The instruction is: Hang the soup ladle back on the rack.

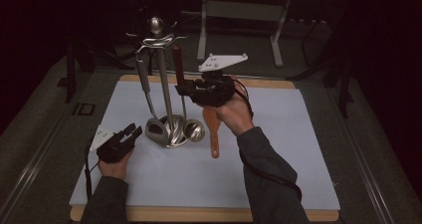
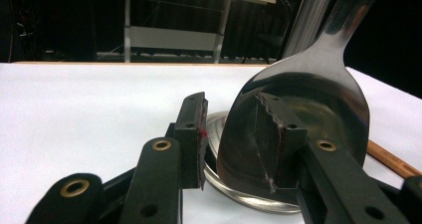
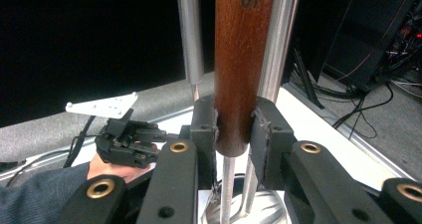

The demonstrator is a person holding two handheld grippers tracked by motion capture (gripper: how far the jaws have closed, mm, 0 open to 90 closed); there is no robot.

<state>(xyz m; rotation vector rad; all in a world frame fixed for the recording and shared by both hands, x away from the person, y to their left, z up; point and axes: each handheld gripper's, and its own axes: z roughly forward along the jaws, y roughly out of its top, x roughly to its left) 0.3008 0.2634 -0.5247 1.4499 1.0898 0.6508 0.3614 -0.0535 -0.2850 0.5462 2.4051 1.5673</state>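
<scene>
A steel utensil stand (image 1: 162, 79) rises from a round base (image 1: 175, 136) on the white board. My right gripper (image 1: 180, 88) is shut on the brown wooden handle (image 3: 242, 59) of a utensil that stands upright by the stand, its steel bowl (image 1: 193, 130) low beside the base. Both pads press the handle (image 1: 177, 62) near its lower end. My left gripper (image 1: 130, 133) lies low at the left, open, its jaws pointing at a shiny steel utensil head (image 2: 303, 99) hanging from the stand. Nothing sits between its pads; that head (image 1: 157, 130) is just beyond them.
A wooden spatula (image 1: 214, 129) lies flat on the white board (image 1: 278, 149) right of the stand, under my right wrist. The stand's base rim (image 2: 234, 196) is close in front of the left jaws. Dark floor and metal frame legs (image 1: 201, 30) lie beyond the board.
</scene>
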